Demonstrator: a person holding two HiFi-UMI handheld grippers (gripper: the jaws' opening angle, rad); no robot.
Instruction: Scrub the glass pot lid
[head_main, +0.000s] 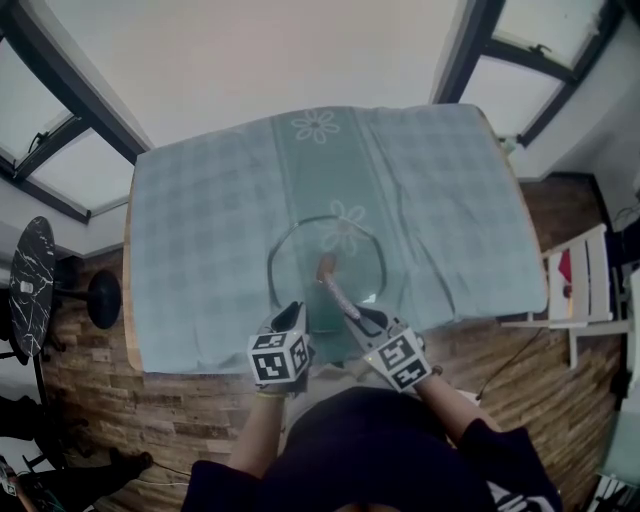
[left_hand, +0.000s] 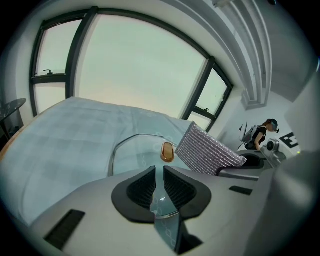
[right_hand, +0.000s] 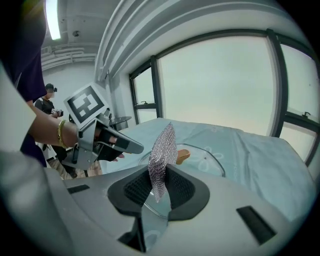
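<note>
My left gripper (left_hand: 159, 175) is clamped on the rim of the glass lid (left_hand: 134, 150), at the near edge of the table (head_main: 200, 200). My right gripper (right_hand: 159, 182) pinches the chainmail scrubber (right_hand: 163, 147), near the lid's brown knob (head_main: 325, 266).

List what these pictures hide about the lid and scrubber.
Left gripper view: whether the mesh scrubber touches the glass pot lid; the body of the left gripper covers the scrubber's lower edge and the lid's near rim.
Right gripper view: that contact; the scrubber in the right gripper stands edge-on before the lid.
Head view: both pairs of jaws, under the grippers' bodies.
All views: dirt on the glass, too faint.
</note>
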